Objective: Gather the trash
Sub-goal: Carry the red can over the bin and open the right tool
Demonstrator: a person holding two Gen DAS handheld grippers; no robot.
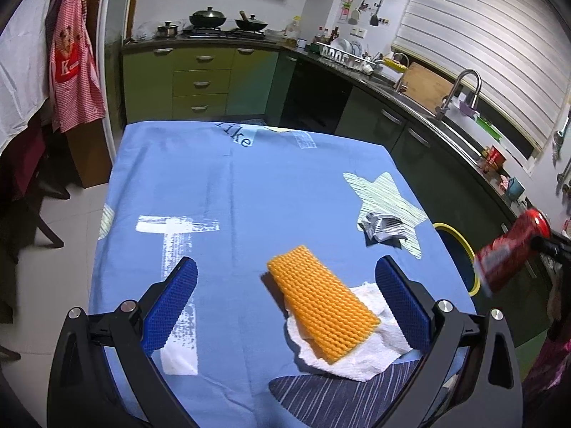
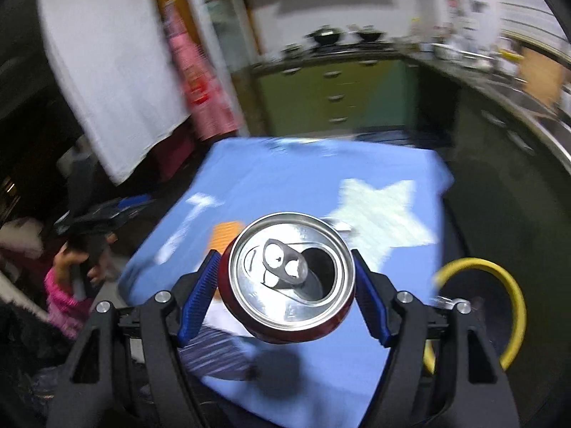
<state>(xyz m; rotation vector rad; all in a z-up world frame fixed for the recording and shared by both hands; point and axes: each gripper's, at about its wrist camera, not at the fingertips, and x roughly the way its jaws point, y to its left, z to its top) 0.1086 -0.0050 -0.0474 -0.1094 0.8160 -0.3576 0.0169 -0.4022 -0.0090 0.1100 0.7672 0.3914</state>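
Between the 2 left fingers (image 1: pixel 171 306), nearer the right one, the sponge (image 1: pixel 323 303) lies on the towel (image 1: pixel 360 360), both on the table (image 1: pixel 249 192). Ahead of the right finger sits the crumpled wrapper (image 1: pixel 382 226). Beyond that finger, off the table's right edge, stands the bin (image 1: pixel 464 249). The can (image 2: pixel 291 278) sits between the 2 right fingers (image 2: pixel 200 296), above the table's near right part, the bin to its right.

I see bare blue cloth (image 1: pixel 221 185) across the table's left and far half; orange sponge (image 1: pixel 321 306), white rag (image 1: pixel 371 353) and crumpled foil (image 1: pixel 382 226) crowd the near right.
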